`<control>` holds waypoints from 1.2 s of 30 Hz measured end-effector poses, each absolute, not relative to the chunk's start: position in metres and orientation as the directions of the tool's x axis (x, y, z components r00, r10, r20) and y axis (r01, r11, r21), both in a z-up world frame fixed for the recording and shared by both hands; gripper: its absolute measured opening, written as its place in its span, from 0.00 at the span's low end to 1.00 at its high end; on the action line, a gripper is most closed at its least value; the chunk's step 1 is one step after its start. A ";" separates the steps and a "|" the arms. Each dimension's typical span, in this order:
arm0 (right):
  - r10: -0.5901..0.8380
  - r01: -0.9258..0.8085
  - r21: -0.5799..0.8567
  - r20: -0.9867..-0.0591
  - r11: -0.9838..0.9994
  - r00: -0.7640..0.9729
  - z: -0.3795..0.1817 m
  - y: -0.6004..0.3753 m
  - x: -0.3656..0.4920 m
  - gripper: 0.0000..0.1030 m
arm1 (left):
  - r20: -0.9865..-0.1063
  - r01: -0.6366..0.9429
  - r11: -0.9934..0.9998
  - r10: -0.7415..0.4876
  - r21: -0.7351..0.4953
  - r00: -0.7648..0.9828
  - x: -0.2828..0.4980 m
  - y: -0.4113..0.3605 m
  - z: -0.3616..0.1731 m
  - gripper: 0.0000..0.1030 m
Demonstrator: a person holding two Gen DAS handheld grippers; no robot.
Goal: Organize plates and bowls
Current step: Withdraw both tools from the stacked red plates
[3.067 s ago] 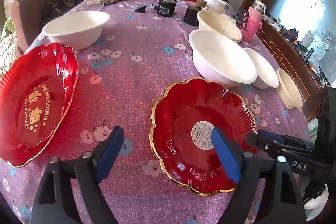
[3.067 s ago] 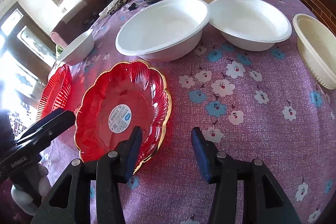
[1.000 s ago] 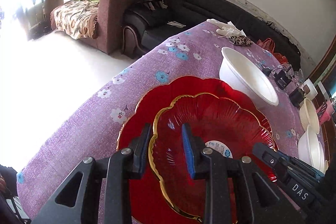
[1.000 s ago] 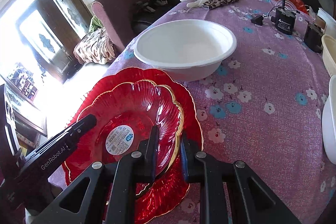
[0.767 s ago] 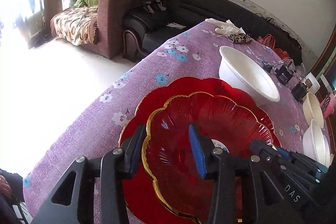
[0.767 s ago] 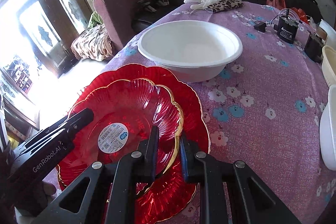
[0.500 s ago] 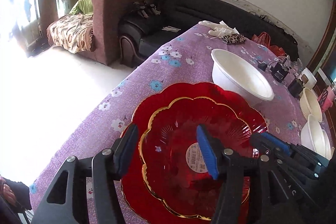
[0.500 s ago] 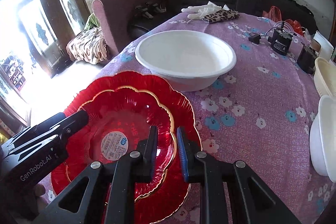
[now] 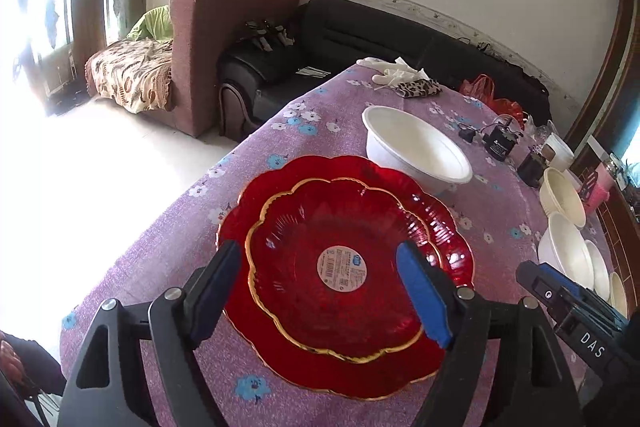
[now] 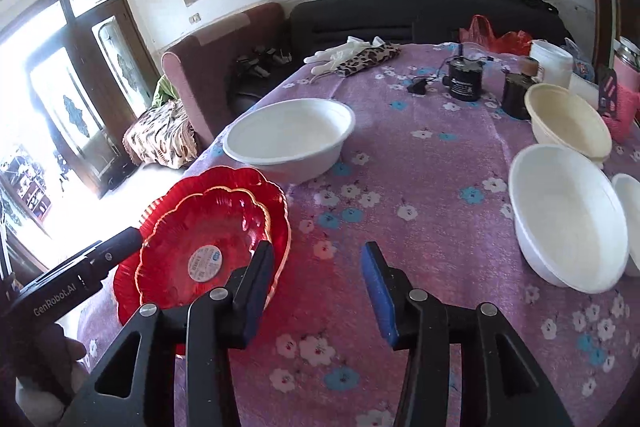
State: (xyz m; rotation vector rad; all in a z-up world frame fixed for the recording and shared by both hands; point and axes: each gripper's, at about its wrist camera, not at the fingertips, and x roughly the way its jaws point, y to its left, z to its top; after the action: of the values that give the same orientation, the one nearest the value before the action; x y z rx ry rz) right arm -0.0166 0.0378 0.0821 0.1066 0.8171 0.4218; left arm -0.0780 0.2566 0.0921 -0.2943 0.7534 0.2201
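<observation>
A small red gold-rimmed plate (image 9: 340,267) with a white sticker lies nested on a larger red plate (image 9: 440,227) at the table's near-left corner; both show in the right wrist view, the small plate (image 10: 200,251) on the large one (image 10: 276,203). My left gripper (image 9: 320,283) is open and empty, held above the small plate. My right gripper (image 10: 318,275) is open and empty, just right of the plates. A white bowl (image 9: 416,151) stands beyond the plates, also in the right wrist view (image 10: 292,139).
Another white bowl (image 10: 568,219), a cream bowl (image 10: 568,123) and a third white bowl's edge (image 10: 630,211) stand at the right. Black devices (image 10: 464,77), gloves and a leopard cloth (image 10: 364,57) lie at the far end. The table edge (image 9: 160,227) drops off left of the plates.
Both grippers carried the small red plate onto the large one, then opened and let go. The right gripper has drawn back to the right; the left has risen.
</observation>
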 end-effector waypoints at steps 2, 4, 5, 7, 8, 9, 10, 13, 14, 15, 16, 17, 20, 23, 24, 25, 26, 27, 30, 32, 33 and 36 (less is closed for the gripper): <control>0.395 -0.304 0.257 -0.686 0.917 0.610 0.077 0.018 -0.028 0.50 | -0.697 -0.275 0.944 0.072 -0.184 0.713 -0.085 0.245 0.093 0.77; 0.379 -0.277 0.260 -0.689 0.925 0.618 0.072 -0.004 -0.038 0.50 | -0.696 -0.251 0.951 0.058 -0.179 0.716 -0.089 0.234 0.094 0.77; 0.369 -0.260 0.262 -0.691 0.929 0.621 0.069 -0.016 -0.043 0.50 | -0.696 -0.239 0.956 0.054 -0.172 0.716 -0.091 0.226 0.094 0.77; 0.347 -0.221 0.267 -0.695 0.938 0.630 0.064 -0.039 -0.052 0.50 | -0.700 -0.215 0.962 0.037 -0.168 0.713 -0.093 0.212 0.093 0.77; 0.338 -0.202 0.272 -0.696 0.941 0.633 0.061 -0.051 -0.056 0.50 | -0.704 -0.199 0.966 0.024 -0.168 0.710 -0.094 0.204 0.093 0.77; 0.330 -0.183 0.280 -0.698 0.943 0.636 0.059 -0.063 -0.060 0.50 | -0.706 -0.182 0.969 0.012 -0.166 0.708 -0.095 0.197 0.093 0.77; 0.322 -0.165 0.284 -0.700 0.944 0.638 0.057 -0.074 -0.065 0.51 | -0.709 -0.163 0.973 0.000 -0.163 0.705 -0.095 0.188 0.093 0.77; 0.286 -0.097 0.296 -0.707 0.950 0.647 0.049 -0.110 -0.075 0.52 | -0.708 -0.107 0.983 -0.032 -0.151 0.705 -0.098 0.162 0.095 0.77; 0.276 -0.074 0.301 -0.709 0.951 0.649 0.047 -0.120 -0.077 0.52 | -0.710 -0.089 0.985 -0.042 -0.146 0.703 -0.098 0.153 0.095 0.77; 0.266 -0.052 0.308 -0.712 0.950 0.650 0.045 -0.130 -0.079 0.52 | -0.712 -0.074 0.987 -0.048 -0.139 0.701 -0.099 0.146 0.095 0.77; 0.258 -0.029 0.316 -0.714 0.948 0.651 0.042 -0.141 -0.081 0.52 | -0.714 -0.057 0.990 -0.052 -0.127 0.698 -0.100 0.136 0.094 0.77; 0.252 -0.011 0.323 -0.715 0.946 0.653 0.040 -0.150 -0.083 0.52 | -0.717 -0.036 0.993 -0.055 -0.111 0.695 -0.100 0.126 0.093 0.77; 0.232 0.027 0.332 -0.713 0.943 0.662 0.036 -0.169 -0.088 0.52 | -0.724 0.017 0.997 -0.071 -0.081 0.686 -0.101 0.102 0.090 0.77; 0.216 0.049 0.333 -0.709 0.942 0.672 0.034 -0.180 -0.092 0.52 | -0.725 0.057 0.997 -0.071 -0.044 0.686 -0.103 0.083 0.091 0.77; 0.217 0.053 0.338 -0.708 0.940 0.672 0.033 -0.183 -0.093 0.53 | -0.722 0.062 0.998 -0.066 -0.032 0.689 -0.107 0.080 0.091 0.77; 0.220 0.058 0.346 -0.706 0.936 0.673 0.031 -0.185 -0.093 0.54 | -0.718 0.066 0.998 -0.058 -0.016 0.694 -0.107 0.076 0.092 0.77; 0.223 0.062 0.355 -0.704 0.933 0.674 0.030 -0.187 -0.093 0.54 | -0.713 0.069 0.998 -0.043 0.008 0.700 -0.109 0.071 0.093 0.77; 0.227 0.064 0.361 -0.703 0.930 0.674 0.029 -0.187 -0.092 0.54 | -0.709 0.070 0.997 -0.031 0.026 0.705 -0.109 0.068 0.094 0.77; 0.236 0.060 0.371 -0.698 0.927 0.676 0.028 -0.187 -0.090 0.55 | -0.694 0.077 0.995 -0.010 0.067 0.720 -0.111 0.060 0.096 0.77; 0.236 0.058 0.371 -0.695 0.927 0.679 0.028 -0.187 -0.091 0.55 | -0.691 0.081 0.994 -0.005 0.077 0.723 -0.112 0.056 0.096 0.77; 0.236 0.057 0.371 -0.694 0.927 0.680 0.028 -0.187 -0.092 0.56 | -0.691 0.084 0.993 -0.007 0.078 0.723 -0.111 0.054 0.096 0.77; 0.223 0.075 0.373 -0.691 0.925 0.687 0.028 -0.189 -0.093 0.57 | -0.697 0.091 0.993 -0.013 0.075 0.717 -0.109 0.050 0.094 0.77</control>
State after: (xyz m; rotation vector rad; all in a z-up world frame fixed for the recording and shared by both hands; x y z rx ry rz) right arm -0.0930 -0.1891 0.0280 0.3920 0.8143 0.0857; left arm -0.1094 0.0498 0.0938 0.1064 0.7699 -0.0577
